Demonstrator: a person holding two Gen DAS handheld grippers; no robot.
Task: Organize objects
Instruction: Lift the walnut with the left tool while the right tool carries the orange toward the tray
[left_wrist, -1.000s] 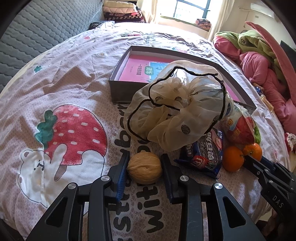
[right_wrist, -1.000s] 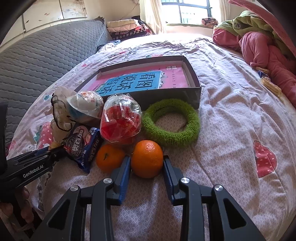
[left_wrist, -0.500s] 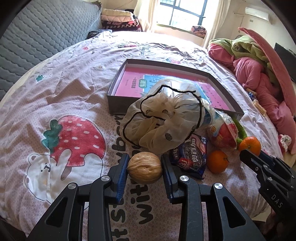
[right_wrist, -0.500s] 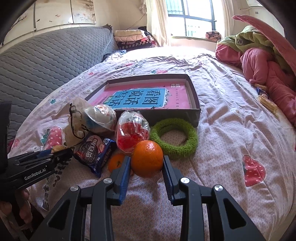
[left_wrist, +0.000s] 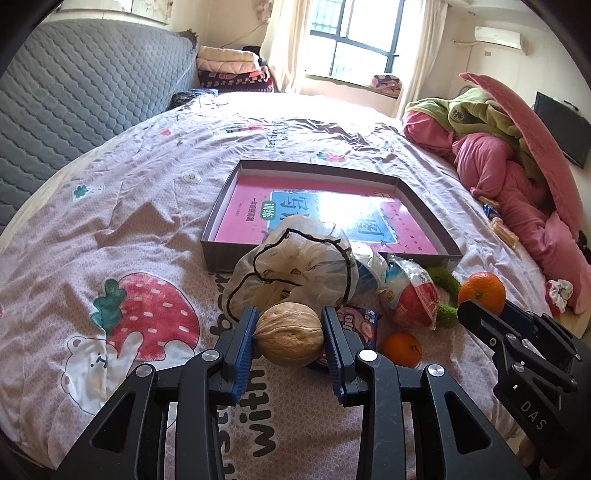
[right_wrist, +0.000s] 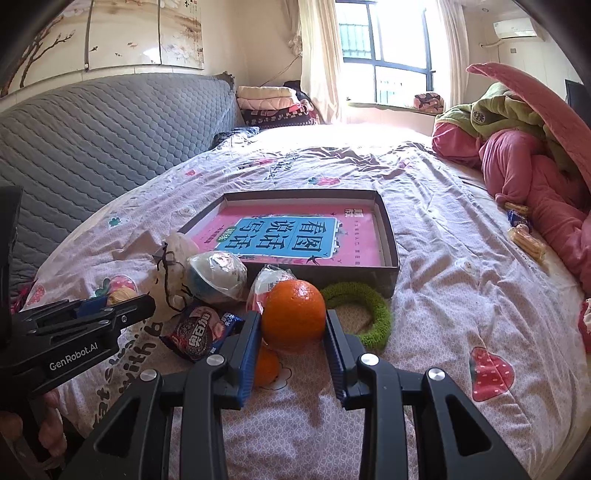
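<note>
Walnut (left_wrist: 289, 333) sits clamped between the blue pads of the left gripper (left_wrist: 289, 341), and it now rides higher above the bedspread (left_wrist: 122, 221) than a second ago, when it lay close to the printed lettering. Likewise the right gripper (right_wrist: 293, 328) stays closed on the orange (right_wrist: 294, 314), lifted clear of the spot it occupied beside the second orange (right_wrist: 266, 366), which remains on the cover below. Just beyond lie the snack packet (right_wrist: 197, 334), the red wrapped item (left_wrist: 412, 301), the sheer drawstring bag (left_wrist: 295, 269) and the green ring (right_wrist: 364, 314), all unmoved. Past them, the shallow box (right_wrist: 388, 225) with the pink book (right_wrist: 295, 236) inside looks farther off and lower in both views than before. Farthest back, pink bedding (left_wrist: 517, 184) is heaped at the right.
</note>
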